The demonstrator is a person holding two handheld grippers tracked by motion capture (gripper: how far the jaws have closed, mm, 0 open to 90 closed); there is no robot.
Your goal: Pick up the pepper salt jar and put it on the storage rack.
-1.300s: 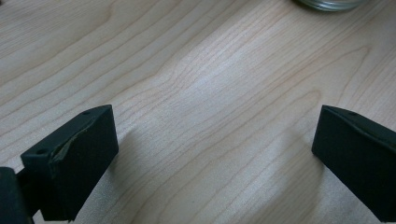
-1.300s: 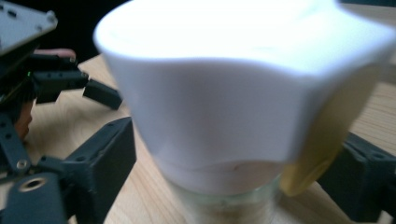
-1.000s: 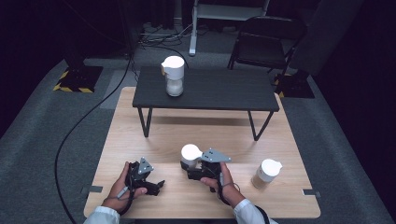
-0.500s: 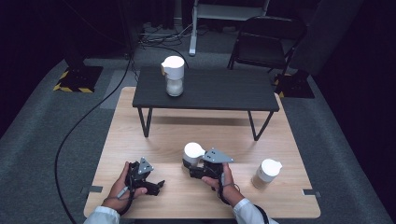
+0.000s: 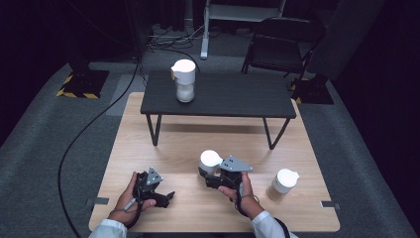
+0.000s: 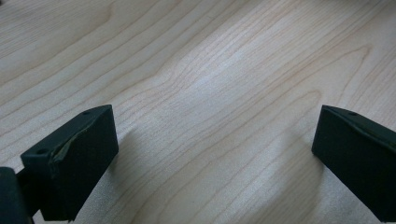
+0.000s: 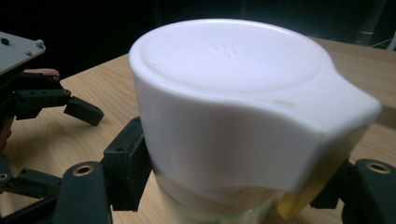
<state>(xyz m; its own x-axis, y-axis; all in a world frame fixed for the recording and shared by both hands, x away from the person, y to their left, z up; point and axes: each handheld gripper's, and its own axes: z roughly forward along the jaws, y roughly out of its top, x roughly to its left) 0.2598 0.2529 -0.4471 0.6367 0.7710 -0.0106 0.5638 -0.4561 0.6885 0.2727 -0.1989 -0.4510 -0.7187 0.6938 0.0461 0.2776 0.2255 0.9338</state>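
The right gripper (image 5: 212, 174) is clamped on a white-lidded jar (image 5: 210, 161) that stands near the middle of the wooden table (image 5: 163, 144). In the right gripper view its two black jaws press against the jar (image 7: 243, 116) on either side, just under the wide white lid with its pouring lip. The jaws have just been closing, and the jar is between them.

The left gripper (image 5: 166, 197) rests low on the wooden table near its front edge, held in the person's left hand (image 5: 130, 198). In the left gripper view its two jaws stand wide apart, with only bare wood grain (image 6: 210, 93) between them.

There are three white-lidded jars in all. The first is the one in the right gripper. The second jar (image 5: 284, 184) stands to the right of the right hand (image 5: 237, 191), near it but not touching. The third jar (image 5: 183, 80) stands on a low dark table (image 5: 237, 96) that sits across the far part of the wooden one.

Two tables, two grippers and two hands are in view. One black folding chair (image 5: 282, 42) stands behind the dark table, and a black cable (image 5: 84, 134) curves over the grey floor at the left.
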